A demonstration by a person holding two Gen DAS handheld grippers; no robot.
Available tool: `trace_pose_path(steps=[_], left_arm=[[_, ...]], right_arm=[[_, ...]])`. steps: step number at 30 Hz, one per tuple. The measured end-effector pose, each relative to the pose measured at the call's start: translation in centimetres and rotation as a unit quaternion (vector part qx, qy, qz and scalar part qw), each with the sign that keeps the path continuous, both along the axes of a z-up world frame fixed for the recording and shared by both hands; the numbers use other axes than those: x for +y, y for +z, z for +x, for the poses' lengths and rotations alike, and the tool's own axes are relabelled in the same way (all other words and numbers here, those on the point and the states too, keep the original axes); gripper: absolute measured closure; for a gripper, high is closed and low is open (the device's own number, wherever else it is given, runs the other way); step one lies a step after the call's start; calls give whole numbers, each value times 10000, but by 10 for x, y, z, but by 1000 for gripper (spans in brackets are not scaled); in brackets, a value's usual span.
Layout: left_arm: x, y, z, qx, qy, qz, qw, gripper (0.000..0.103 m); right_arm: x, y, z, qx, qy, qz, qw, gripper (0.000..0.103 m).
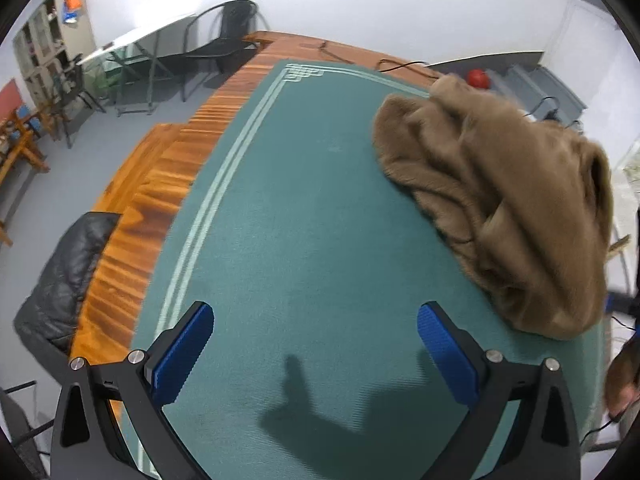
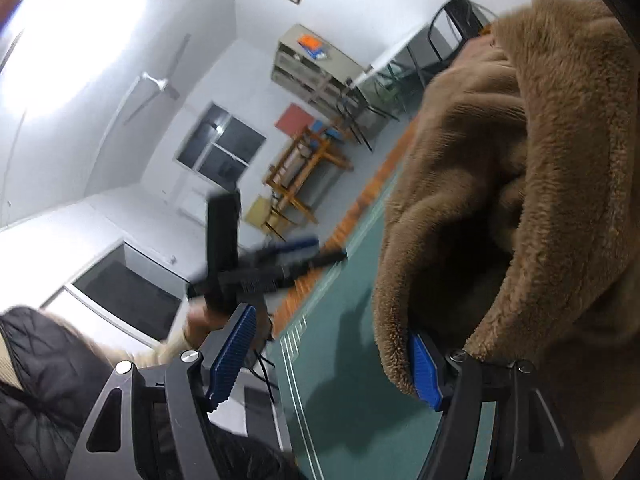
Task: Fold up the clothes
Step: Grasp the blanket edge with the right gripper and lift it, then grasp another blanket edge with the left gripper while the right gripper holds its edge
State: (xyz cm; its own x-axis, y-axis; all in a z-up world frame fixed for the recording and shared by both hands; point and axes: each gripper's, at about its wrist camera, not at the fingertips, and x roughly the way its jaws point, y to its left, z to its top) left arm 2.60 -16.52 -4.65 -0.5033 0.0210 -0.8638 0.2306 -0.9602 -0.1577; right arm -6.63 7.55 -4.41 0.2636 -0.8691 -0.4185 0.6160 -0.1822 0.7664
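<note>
- Left gripper [image 1: 316,344]: jaws spread wide, nothing between the blue pads [image 1: 182,354]; it hangs over bare green cloth, tilted downward, its shadow on the cloth just ahead.
- Green cloth [image 1: 288,208] covers the worktop; a pale double border line runs along its left side and turns at the far corner. Beyond the border, an orange wooden edge [image 1: 160,184] drops off to a grey floor.
- Open room: a broad bare stretch of green from the left gripper up to the far corner.
- Brown fleece garment [image 1: 496,204]: heaped and rumpled on the right part of the worktop, reaching to the right rim, well apart from the left pads.
- Right gripper [image 2: 332,360]: jaws apart. The left pad [image 2: 234,354] stands free; the right pad [image 2: 426,372] is partly draped by the fleece, which lies over that finger and is not pinched between the two.
- Right wrist view is rolled, horizon steeply tilted; the fleece bulks over the right half of the view.
- Same view: the left gripper, blurred, held in a hand [image 2: 208,316] above the worktop's edge; dark quilted sleeve [image 2: 44,368] at lower left.
- Dark quilted jacket [image 1: 64,280] lies off the worktop's left edge.
</note>
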Motion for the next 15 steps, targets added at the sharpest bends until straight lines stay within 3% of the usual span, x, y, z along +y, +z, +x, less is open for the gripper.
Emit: trace_pose_path(steps=[3, 7, 15], left_arm=[[10, 1, -6, 29, -309, 525, 9981, 1], [23, 0, -21, -5, -650, 1411, 9879, 1], [35, 34, -66, 336, -1004, 1997, 9741, 1]], right_arm=[[8, -3, 12, -30, -153, 3, 9999, 30], [4, -8, 13, -80, -332, -91, 9994, 30], [-13, -20, 33, 90, -235, 179, 9995, 30]])
